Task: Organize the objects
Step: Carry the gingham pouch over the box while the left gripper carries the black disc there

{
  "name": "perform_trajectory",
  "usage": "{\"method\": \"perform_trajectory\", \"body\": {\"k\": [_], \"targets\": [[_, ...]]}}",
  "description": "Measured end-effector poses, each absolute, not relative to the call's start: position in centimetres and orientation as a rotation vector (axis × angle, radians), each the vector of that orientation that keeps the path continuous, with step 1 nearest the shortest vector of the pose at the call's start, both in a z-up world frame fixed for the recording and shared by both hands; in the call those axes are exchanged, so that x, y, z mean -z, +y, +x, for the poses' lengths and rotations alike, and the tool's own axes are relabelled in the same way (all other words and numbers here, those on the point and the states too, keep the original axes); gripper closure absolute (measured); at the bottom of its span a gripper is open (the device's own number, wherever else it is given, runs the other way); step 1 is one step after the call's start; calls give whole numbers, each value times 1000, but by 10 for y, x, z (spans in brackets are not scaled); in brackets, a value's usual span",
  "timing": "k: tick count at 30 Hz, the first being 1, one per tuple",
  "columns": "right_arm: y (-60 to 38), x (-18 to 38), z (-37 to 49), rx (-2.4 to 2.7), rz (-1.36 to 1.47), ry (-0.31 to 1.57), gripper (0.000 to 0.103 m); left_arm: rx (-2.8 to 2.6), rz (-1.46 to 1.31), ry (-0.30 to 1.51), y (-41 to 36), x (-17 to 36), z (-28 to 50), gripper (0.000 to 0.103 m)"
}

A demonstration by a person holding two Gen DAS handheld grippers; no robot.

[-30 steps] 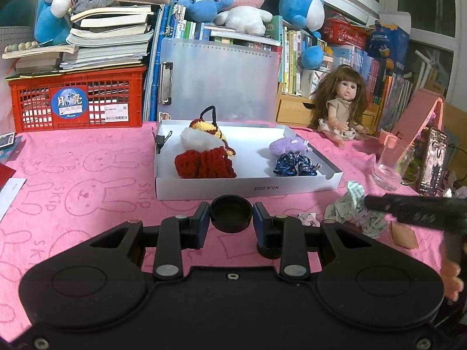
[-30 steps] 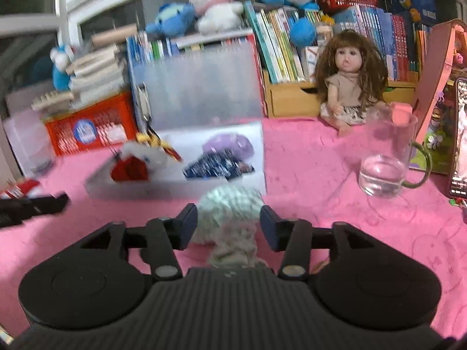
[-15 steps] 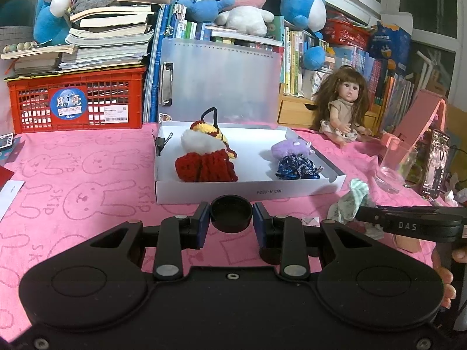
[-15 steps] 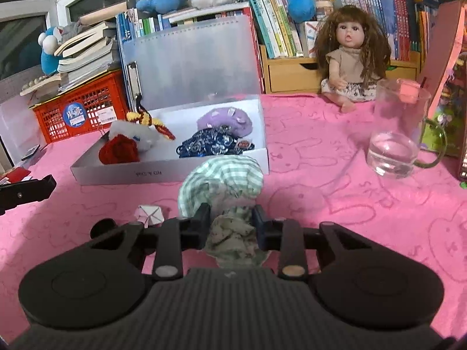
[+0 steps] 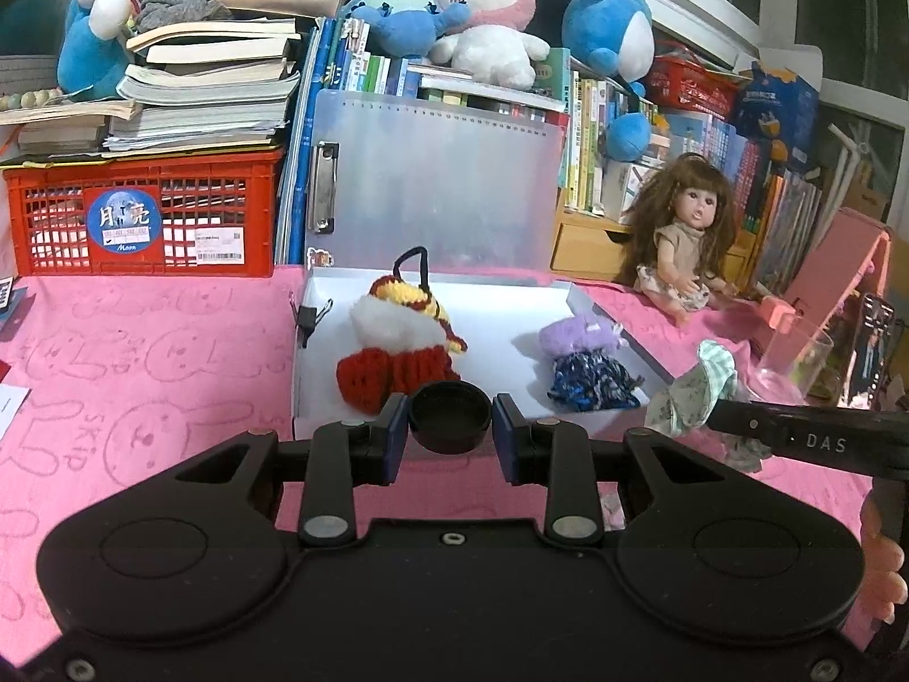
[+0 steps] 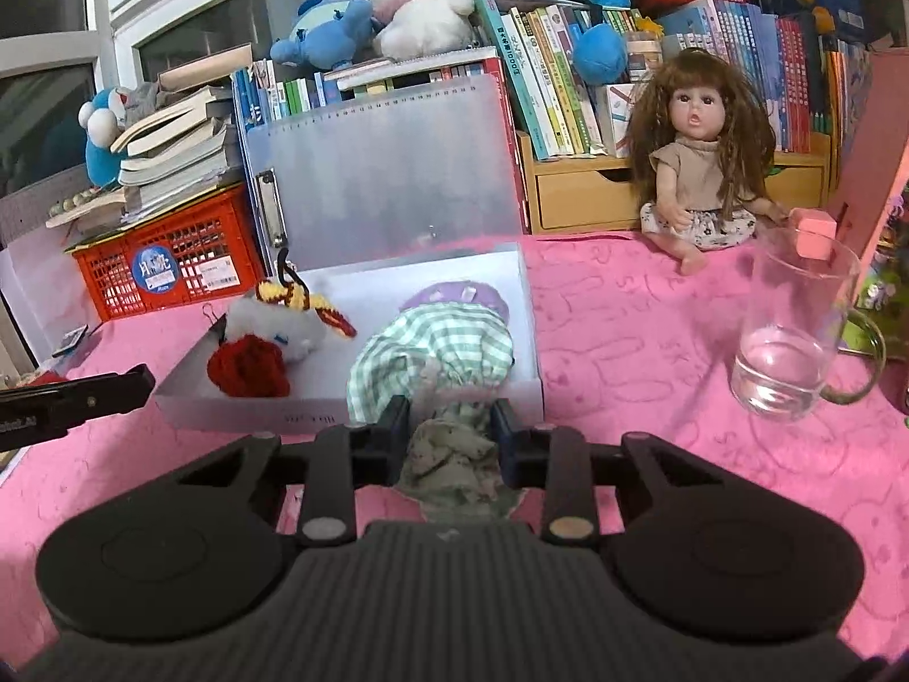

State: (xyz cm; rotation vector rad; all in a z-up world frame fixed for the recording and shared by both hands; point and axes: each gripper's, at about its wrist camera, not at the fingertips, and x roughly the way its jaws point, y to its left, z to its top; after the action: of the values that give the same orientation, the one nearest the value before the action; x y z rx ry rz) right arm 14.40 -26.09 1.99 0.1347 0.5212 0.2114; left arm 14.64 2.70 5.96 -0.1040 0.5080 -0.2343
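Note:
A shallow white box (image 5: 562, 298) (image 6: 521, 284) lies on the pink cloth. It holds a red, white and yellow knitted toy (image 5: 400, 341) (image 6: 267, 341), a purple scrunchie (image 5: 576, 332) and a dark blue scrunchie (image 5: 591, 381). My left gripper (image 5: 450, 435) is shut on a small round black cap (image 5: 450, 415), held at the box's front edge. My right gripper (image 6: 450, 432) is shut on a green checked cloth bundle (image 6: 437, 352), lifted just in front of the box's right half. That bundle (image 5: 696, 392) also shows in the left wrist view, right of the box.
A glass mug (image 6: 792, 335) with water stands to the right. A doll (image 6: 704, 159) sits behind it against shelves of books. A clear clipboard (image 5: 432, 182) leans behind the box, with a red crate (image 5: 142, 216) under stacked books at left. A hand (image 5: 883, 568) shows at the right edge.
My right gripper closed on the checked cloth bundle and lifted it toward the box. My left gripper carried the black cap forward to the box's front edge.

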Motion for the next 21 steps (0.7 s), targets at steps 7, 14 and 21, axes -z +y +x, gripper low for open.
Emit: {"method": "perform_trajectory", "body": {"k": [7,14,21], "targets": [[-259,-21,165,-212,163,546,68,211,-133,522,25,-55,177,73],[-254,-17,187,-204,159,573,68,174,-152,551,25,-43,210,73],[-246,-15,206,-204,137,586,68,161,-144,571,23,-35,230,73]]}}
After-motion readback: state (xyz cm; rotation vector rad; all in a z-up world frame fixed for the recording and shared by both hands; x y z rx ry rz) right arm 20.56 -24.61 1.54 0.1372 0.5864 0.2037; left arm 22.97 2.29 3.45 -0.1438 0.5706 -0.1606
